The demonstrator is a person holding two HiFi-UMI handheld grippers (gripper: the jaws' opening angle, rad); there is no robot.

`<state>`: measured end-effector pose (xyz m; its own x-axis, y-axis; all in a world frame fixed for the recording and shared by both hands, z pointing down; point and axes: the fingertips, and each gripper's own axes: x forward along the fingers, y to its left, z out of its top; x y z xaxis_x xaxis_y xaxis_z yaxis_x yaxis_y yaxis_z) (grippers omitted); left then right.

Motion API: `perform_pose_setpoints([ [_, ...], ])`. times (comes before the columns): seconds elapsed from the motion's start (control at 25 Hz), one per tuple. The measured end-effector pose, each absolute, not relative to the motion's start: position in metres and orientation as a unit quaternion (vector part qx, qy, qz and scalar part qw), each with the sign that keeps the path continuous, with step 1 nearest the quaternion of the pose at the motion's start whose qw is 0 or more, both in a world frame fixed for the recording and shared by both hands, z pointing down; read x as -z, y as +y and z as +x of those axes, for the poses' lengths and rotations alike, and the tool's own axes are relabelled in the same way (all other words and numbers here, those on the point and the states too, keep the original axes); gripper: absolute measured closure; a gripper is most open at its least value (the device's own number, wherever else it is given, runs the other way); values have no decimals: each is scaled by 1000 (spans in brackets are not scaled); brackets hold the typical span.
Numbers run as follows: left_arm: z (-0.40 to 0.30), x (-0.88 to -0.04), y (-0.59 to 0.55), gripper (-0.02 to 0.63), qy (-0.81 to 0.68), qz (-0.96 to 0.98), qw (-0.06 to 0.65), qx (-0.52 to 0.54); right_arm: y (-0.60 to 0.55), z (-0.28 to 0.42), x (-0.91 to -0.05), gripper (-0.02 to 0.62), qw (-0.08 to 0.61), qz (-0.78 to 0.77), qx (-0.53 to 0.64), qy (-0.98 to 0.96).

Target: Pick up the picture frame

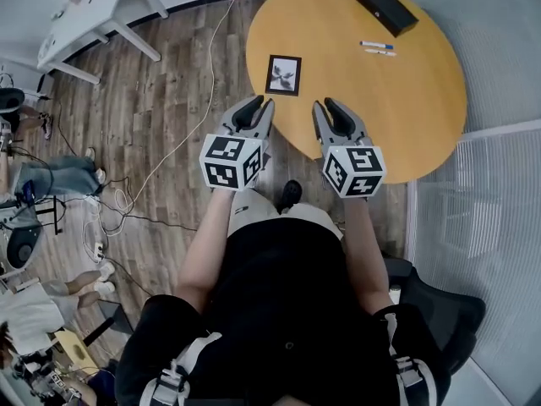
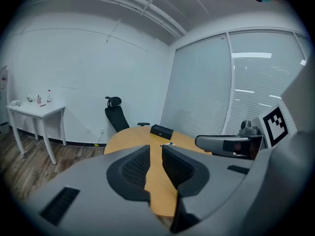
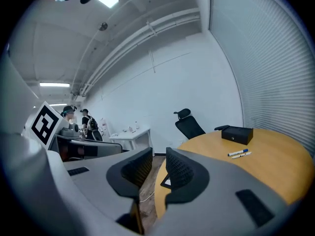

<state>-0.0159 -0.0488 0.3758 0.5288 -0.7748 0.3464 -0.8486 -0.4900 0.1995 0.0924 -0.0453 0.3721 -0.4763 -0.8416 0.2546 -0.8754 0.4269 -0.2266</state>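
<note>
Wood-top round surface (image 1: 397, 100), head view looking steeply down on it.

- Picture frame (image 1: 283, 74): black border, pale print inside, lying flat on the surface near its left rim. Nothing touches it. In the right gripper view only a corner of it (image 3: 166, 182) shows on the surface, half hidden behind the right-hand jaw.
- Left gripper (image 1: 264, 101): tips about at the near-left rim of the surface, short of the frame. Its own view (image 2: 155, 149) shows the jaws apart with a narrow gap, only bare wood showing through, so it's open and empty.
- Right gripper (image 1: 324, 102): over the near part of the surface, beside the left one. Its own view (image 3: 159, 156) shows the jaws spread with nothing between the pads (floor and the surface rim show in the gap).
- Black box (image 1: 386, 9): at the far rim of the surface.
- Two pens (image 1: 376, 47): on the surface between the box and the middle, side by side.
- Office chair (image 2: 115, 114): off the surface, on its far side, against the wall.
- White table (image 1: 84, 7): well off the surface to the left, on the wood floor.
</note>
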Motion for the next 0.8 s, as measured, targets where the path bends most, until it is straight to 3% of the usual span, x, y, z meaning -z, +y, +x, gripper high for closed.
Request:
perform_pose_setpoints([
  [0.8,-41,-467,-182,515,-460,837,252,-155,-171,71,-457,483,119,519,-234,-813],
])
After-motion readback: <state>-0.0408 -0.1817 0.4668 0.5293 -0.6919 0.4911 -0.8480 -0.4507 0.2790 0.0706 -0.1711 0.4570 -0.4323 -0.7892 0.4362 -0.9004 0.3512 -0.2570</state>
